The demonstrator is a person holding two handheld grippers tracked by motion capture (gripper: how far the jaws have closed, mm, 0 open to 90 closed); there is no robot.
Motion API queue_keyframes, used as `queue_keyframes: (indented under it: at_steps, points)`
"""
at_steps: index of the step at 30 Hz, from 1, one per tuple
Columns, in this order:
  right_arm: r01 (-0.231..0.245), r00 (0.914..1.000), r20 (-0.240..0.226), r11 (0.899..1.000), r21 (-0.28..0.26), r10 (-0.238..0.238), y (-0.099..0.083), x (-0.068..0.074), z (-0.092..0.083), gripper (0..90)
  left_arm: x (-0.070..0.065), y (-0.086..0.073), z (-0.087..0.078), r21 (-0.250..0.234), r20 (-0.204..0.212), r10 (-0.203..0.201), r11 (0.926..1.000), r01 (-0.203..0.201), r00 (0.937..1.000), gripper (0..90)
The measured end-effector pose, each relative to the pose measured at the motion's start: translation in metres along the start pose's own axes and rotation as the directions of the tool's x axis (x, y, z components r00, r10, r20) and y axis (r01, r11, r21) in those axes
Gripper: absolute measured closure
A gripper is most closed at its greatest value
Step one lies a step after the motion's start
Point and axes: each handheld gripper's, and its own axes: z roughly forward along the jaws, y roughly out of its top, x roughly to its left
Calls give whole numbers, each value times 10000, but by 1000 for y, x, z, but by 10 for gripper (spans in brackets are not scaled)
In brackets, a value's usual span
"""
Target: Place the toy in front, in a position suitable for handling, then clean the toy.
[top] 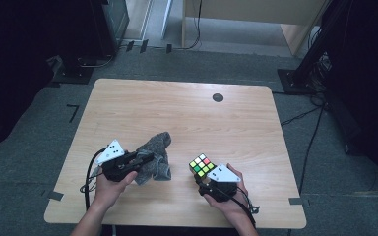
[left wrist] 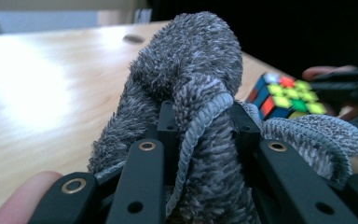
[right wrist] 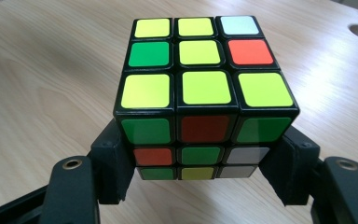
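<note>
Lighting, as I see it: high view evenly lit on the table [top: 177, 105], frame edges falling to black. Left gripper view: strong glare at left on the wood, cube [left wrist: 286, 95] at right soft, background dark. Right gripper view: bright, sharp, soft shadow lower centre.

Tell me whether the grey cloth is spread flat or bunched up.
Bunched up. The grey cloth rises in a crumpled hump, a fold pinched between the left gripper fingers; the rest lies heaped on the table.
</note>
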Motion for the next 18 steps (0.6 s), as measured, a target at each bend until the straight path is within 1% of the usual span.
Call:
queue_keyframes:
  at_steps: [1,2,4,5,6,9,10,12,16,18]
  points:
    - [-125,9995,-288,9999,-116,122,2,2,0,343,-1,1,-1,-38,65,54,10000,-54,10000,723]
    - [-125,9995,-288,9999,-116,122,2,2,0,343,-2,2,-1,-39,160,107,9999,-107,9998,723]
    - [-163,9989,-441,9996,-225,153,4,4,0,343,-4,3,-1,-6,352,66,10000,-66,9994,722]
    - [-81,9990,-438,9997,-242,71,5,6,0,343,-5,3,0,25,438,38,10000,-40,9990,721]
    - [99,9986,-514,9995,-315,-116,6,8,0,343,-7,4,1,79,501,80,9999,-84,9987,721]
    - [182,9978,-637,9992,-353,-204,6,10,0,343,-11,5,5,266,628,200,9994,-217,9978,722]
    - [241,9972,-703,9988,-425,-271,7,11,0,343,-13,6,7,387,687,292,9987,-319,9972,724]
    - [235,9958,-868,9986,-470,-276,9,16,0,343,-17,6,10,571,605,533,9968,-567,9967,731]
    - [414,9942,-975,9978,-524,-464,11,20,1,343,-22,8,16,729,805,504,9957,-563,9955,730]
    - [650,9926,-999,9969,-448,-692,11,25,4,343,-27,8,18,763,963,573,9950,-648,9937,730]
